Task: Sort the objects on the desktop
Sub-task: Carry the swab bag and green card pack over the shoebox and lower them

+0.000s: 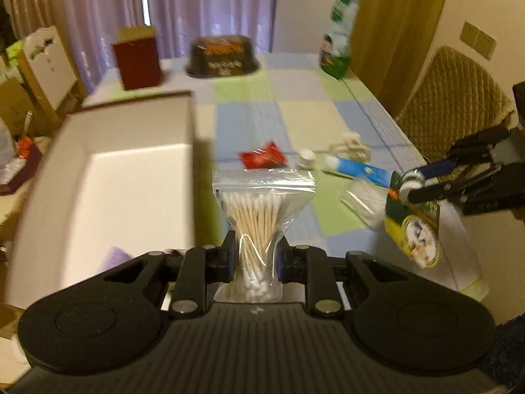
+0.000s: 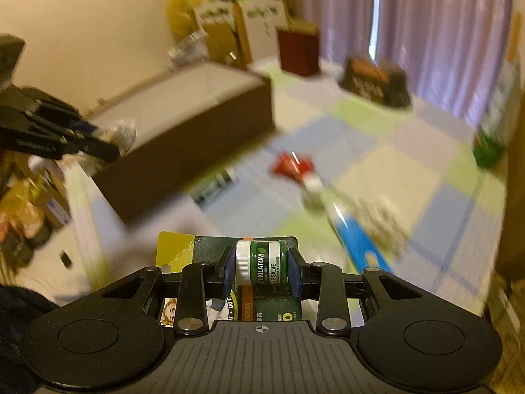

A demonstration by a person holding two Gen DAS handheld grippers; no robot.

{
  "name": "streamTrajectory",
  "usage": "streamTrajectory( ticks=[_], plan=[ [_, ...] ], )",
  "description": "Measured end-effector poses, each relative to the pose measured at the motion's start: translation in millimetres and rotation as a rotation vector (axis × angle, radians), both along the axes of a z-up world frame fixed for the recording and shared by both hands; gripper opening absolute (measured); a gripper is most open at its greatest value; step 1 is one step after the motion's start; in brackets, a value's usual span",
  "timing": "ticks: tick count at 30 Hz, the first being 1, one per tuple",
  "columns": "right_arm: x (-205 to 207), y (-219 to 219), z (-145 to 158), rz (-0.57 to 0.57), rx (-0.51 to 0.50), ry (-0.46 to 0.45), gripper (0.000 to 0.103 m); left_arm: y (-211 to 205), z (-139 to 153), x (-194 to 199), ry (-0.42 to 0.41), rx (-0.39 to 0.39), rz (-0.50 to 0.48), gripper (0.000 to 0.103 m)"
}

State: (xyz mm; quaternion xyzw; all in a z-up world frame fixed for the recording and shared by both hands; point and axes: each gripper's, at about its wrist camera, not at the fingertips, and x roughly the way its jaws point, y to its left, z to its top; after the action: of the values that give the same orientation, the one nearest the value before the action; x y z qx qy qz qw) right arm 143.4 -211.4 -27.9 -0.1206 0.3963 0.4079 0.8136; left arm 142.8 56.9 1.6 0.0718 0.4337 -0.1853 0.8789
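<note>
In the left wrist view my left gripper [image 1: 256,256] is shut on a clear zip bag of cotton swabs [image 1: 261,210], held above the checked tablecloth just right of a large white-lined box [image 1: 131,121]. My right gripper [image 1: 410,185] enters from the right, shut on a green lip salve jar on its backing card [image 1: 416,229]. The right wrist view shows that jar [image 2: 261,262] clamped between the right gripper's [image 2: 261,271] blue pads. There the left gripper [image 2: 108,144] hangs with the swab bag [image 2: 123,134] by the brown-sided box [image 2: 197,131].
On the cloth lie a red packet [image 1: 262,159], a blue-and-white tube [image 1: 347,165], a white clip [image 1: 351,144] and a clear bag [image 1: 364,202]. At the far end stand a dark red box [image 1: 137,62], a black pack [image 1: 221,55] and a green bag [image 1: 338,39]. A wicker chair [image 1: 456,98] is at the right.
</note>
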Motion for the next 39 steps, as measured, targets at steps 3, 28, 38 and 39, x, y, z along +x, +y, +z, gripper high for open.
streamTrajectory(
  ticks=[3,28,38,39],
  plan=[
    [5.6,36.1,23.4,0.055,0.067,-0.030,0.032,38.1,11.5,10.0,-0.015,0.057,0.037,0.018],
    [88.4,307.5,-26.0,0.297,-0.140,-0.216,0.032,163.5,-44.7,127.2,0.131,0.161,0.023,0.019],
    [97.8,314.2,-50.2,0.382,-0.204,-0.189,0.032,162.6,-70.7,142.1,0.181,0.163,-0.015,0.019],
    [98.1,316.1,-53.6,0.390,-0.212,-0.186,0.032,163.0,-73.5,143.4,0.187,0.165,-0.014,0.019]
  ],
)
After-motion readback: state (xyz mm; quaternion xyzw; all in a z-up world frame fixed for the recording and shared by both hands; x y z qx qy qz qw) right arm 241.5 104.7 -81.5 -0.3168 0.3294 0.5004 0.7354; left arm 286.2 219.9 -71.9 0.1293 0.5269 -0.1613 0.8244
